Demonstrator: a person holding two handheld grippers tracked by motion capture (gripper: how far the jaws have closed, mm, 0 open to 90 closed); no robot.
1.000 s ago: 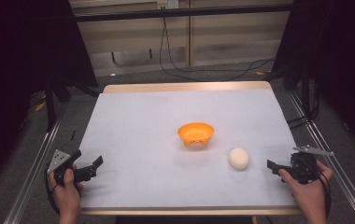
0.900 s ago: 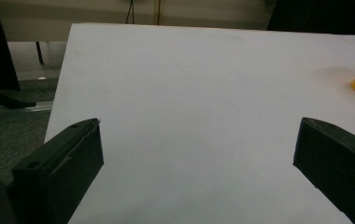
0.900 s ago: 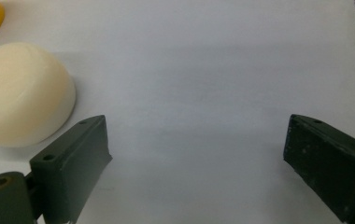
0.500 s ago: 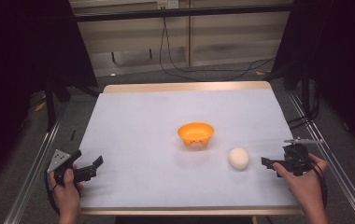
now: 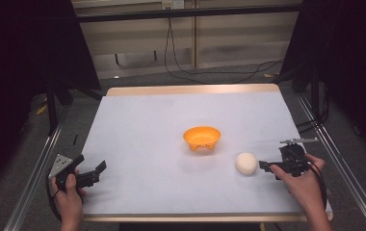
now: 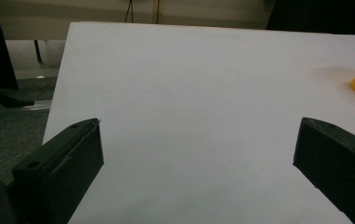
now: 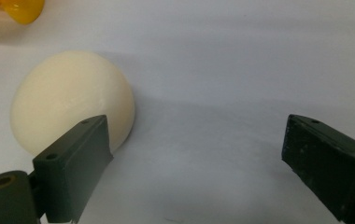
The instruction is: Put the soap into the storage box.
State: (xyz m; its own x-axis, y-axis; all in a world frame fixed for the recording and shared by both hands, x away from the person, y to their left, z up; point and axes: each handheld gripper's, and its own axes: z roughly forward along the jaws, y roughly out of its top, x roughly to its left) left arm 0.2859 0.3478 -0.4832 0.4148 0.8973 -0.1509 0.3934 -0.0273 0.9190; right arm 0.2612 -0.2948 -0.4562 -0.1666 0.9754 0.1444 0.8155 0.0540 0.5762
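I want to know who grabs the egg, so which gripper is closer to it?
The right gripper: it sits just beside the egg, open, its fingers not yet around it. The left gripper is far across the table, at the near left corner.

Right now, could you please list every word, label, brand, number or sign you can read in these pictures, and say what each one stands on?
None: no readable text in any of the views.
The orange bowl, the cream ball and the white table cover are plain.
The left gripper and right gripper show no legible marking.
The small white object on the back wall is too small to tell.
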